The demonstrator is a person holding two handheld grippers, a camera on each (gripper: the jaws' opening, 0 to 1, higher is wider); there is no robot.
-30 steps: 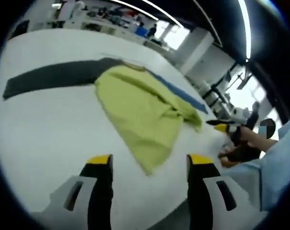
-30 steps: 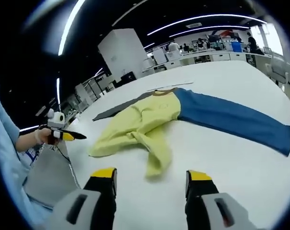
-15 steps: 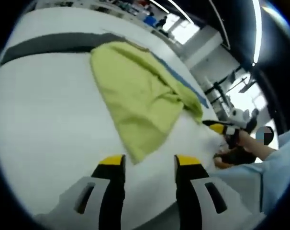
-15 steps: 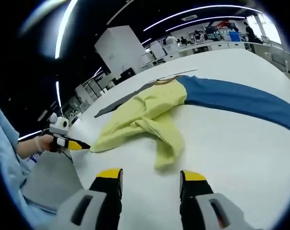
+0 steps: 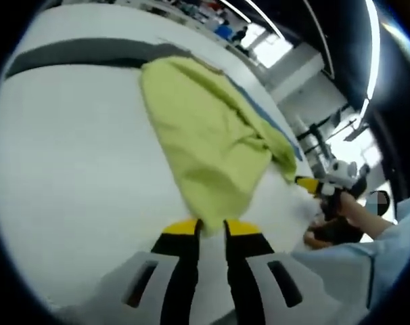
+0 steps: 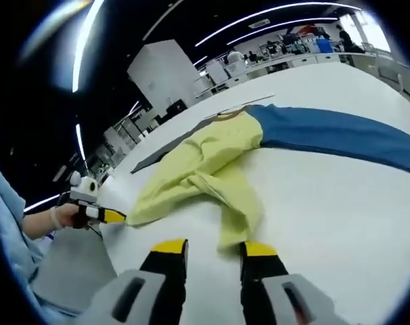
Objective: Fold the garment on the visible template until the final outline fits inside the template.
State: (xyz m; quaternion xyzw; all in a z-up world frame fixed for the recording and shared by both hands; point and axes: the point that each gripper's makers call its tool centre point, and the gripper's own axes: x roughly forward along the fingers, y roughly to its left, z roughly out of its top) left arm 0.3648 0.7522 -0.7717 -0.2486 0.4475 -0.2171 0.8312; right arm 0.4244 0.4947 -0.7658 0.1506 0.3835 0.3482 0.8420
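The garment (image 5: 205, 135) lies crumpled on the white table (image 5: 70, 156), with a yellow-green body, a dark grey sleeve (image 5: 76, 51) and a blue sleeve (image 6: 333, 135). My left gripper (image 5: 212, 227) has its jaws nearly together, and the near corner of the yellow hem is pinched between them. From the right gripper view the left gripper (image 6: 107, 215) sits at the garment's (image 6: 205, 162) left corner. My right gripper (image 6: 215, 247) stands narrowed but open, its jaws on either side of the other hem corner. The left gripper view shows the right gripper (image 5: 310, 183) at the garment's right corner.
The person's hand (image 6: 56, 220) and light blue sleeve (image 5: 367, 264) are at the table's near edge. Bare white table (image 6: 340, 217) spreads around the garment. Benches, white pillars and ceiling lights stand far behind.
Both grippers moved in onto the hem corners. The left jaws went from wide open to nearly together on the cloth. The right jaws narrowed around the other corner.
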